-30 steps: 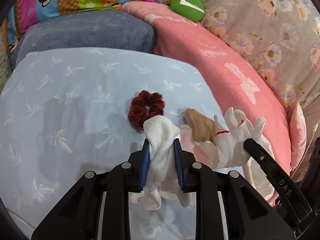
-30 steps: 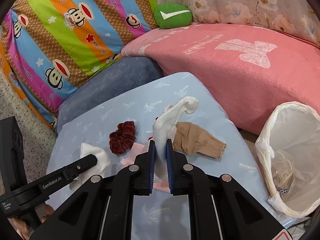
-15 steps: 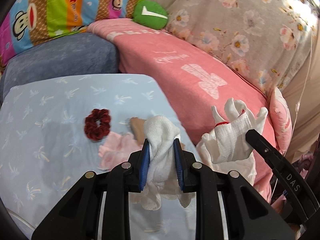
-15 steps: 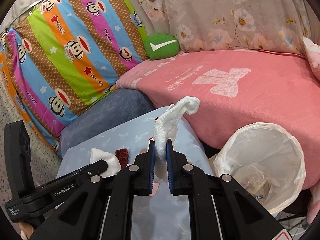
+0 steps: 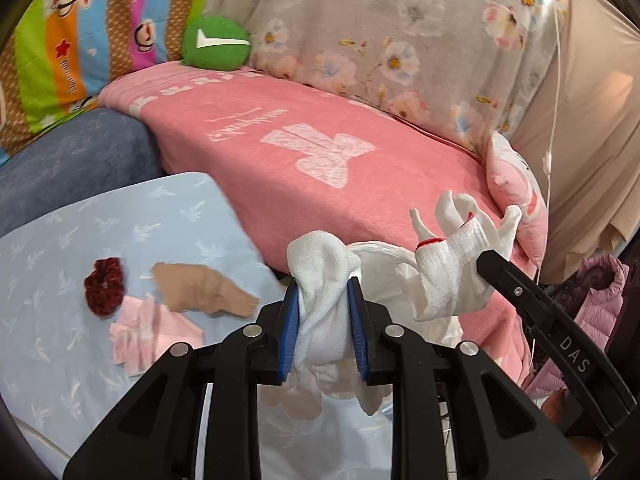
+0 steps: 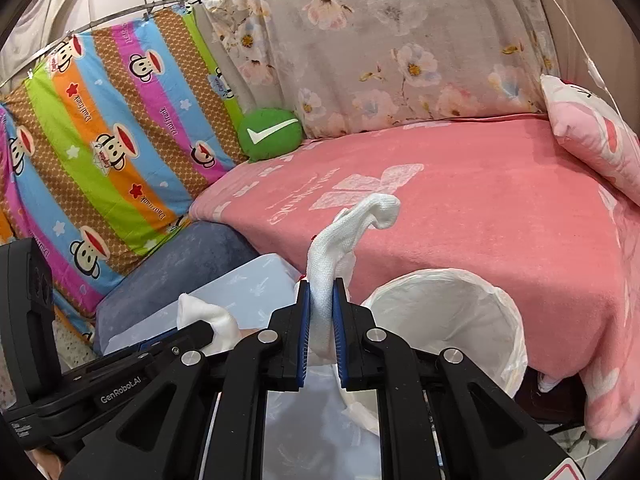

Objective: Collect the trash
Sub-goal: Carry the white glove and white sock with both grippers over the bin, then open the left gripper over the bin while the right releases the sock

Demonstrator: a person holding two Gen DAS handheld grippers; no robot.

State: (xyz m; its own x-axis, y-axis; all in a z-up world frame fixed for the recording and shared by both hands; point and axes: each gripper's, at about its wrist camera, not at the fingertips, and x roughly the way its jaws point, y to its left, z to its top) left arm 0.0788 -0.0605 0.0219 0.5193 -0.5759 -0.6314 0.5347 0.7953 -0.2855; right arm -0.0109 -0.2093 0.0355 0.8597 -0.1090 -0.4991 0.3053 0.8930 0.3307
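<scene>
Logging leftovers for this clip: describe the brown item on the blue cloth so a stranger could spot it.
Find the pale blue cloth in front of the pink blanket. Three small things lie together on it. The tan sock lies flat between the dark red scrunchie and the cloth's edge, the only brown one, above the pink fabric.

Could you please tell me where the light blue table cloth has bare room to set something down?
The light blue table cloth is bare along its left side and far edge. It is crowded at the near right, where the red scrunchie, tan sock and pink cloth cluster.
</scene>
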